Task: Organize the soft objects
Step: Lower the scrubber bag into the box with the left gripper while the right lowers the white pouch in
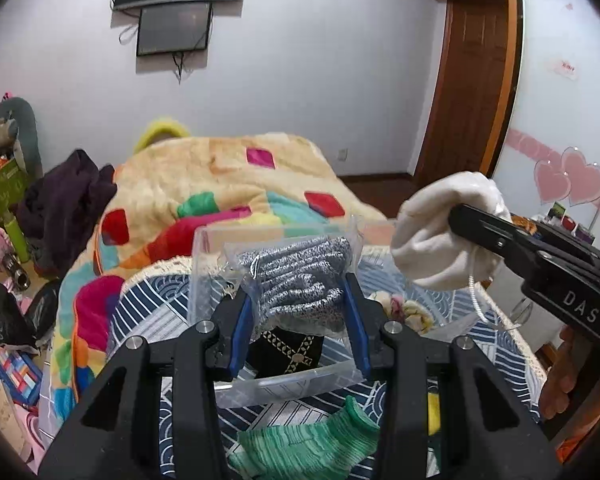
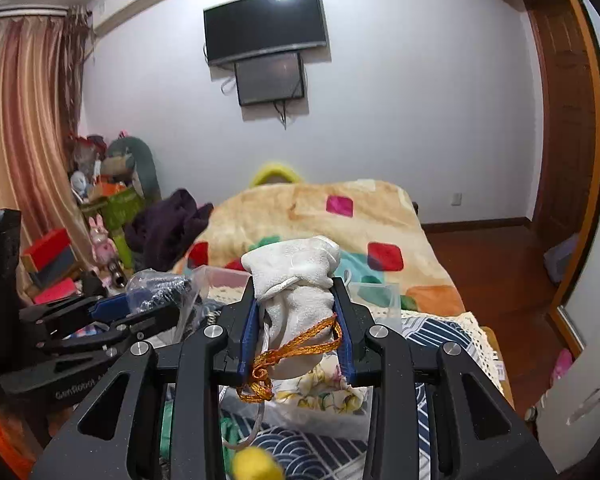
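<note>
Blue-padded jaws of the left gripper [image 1: 298, 312] clamp a plastic-wrapped grey knit bundle [image 1: 300, 284] from both sides, holding it above a clear plastic bin [image 1: 292, 390] on the patterned bedspread [image 1: 148, 312], with a green sock [image 1: 312, 444] lying just before the bin. Beside it, the right gripper [image 2: 296, 320] is closed on a white drawstring pouch [image 2: 296, 276], its orange cord [image 2: 300, 346] dangling between the fingers.

Green sock [image 1: 312, 446]: near end hidden behind the gripper frame. Yellow ball [image 2: 258, 465] blurred, cut by bottom edge. Black pouch [image 1: 290, 354] in clear box [image 1: 288, 390]: top hidden under grey bundle [image 1: 300, 284].
</note>
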